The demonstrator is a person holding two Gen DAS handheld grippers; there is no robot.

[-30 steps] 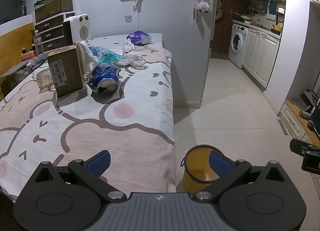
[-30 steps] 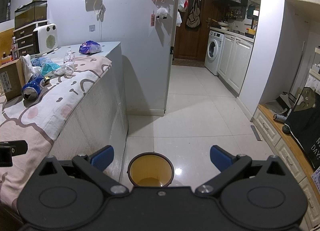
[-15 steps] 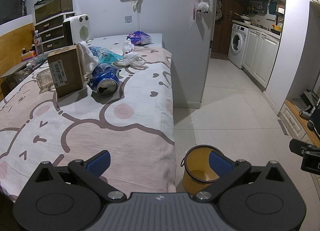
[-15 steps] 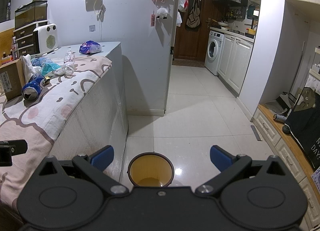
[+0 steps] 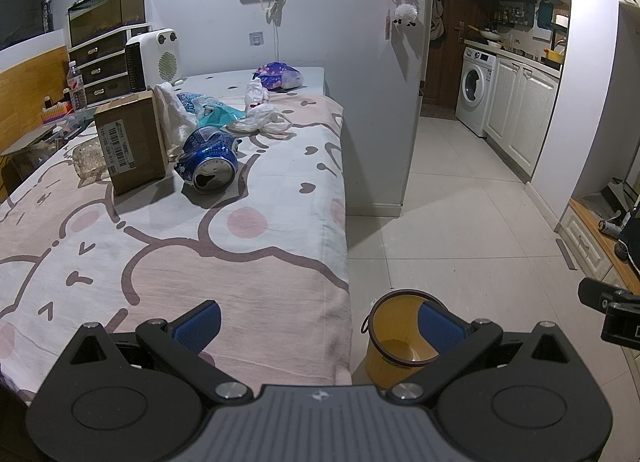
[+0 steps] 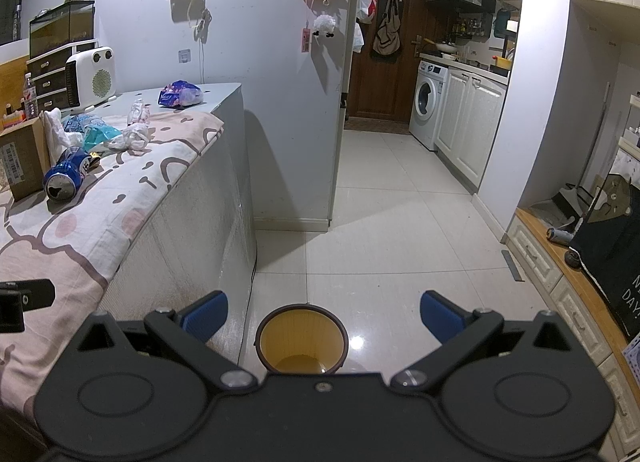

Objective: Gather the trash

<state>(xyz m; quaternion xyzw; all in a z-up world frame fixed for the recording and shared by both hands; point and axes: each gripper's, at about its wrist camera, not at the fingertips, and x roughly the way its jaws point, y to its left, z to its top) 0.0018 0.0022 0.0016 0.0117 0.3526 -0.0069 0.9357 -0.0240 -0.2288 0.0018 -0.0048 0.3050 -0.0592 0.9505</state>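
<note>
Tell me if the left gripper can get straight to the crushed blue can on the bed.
Probably yes: the left gripper is open and empty, and only bare bedspread lies between it and the crushed blue can.

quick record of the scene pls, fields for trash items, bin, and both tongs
surface: table with pink cartoon-print cloth
trash on table: crushed blue can on its side; cardboard box beside it; white plastic bags; teal wrapper; purple packet at far end
bin: yellow bin on the floor by the table corner, looks empty
left tongs: open, holding nothing
right tongs: open, holding nothing, above the bin
</note>
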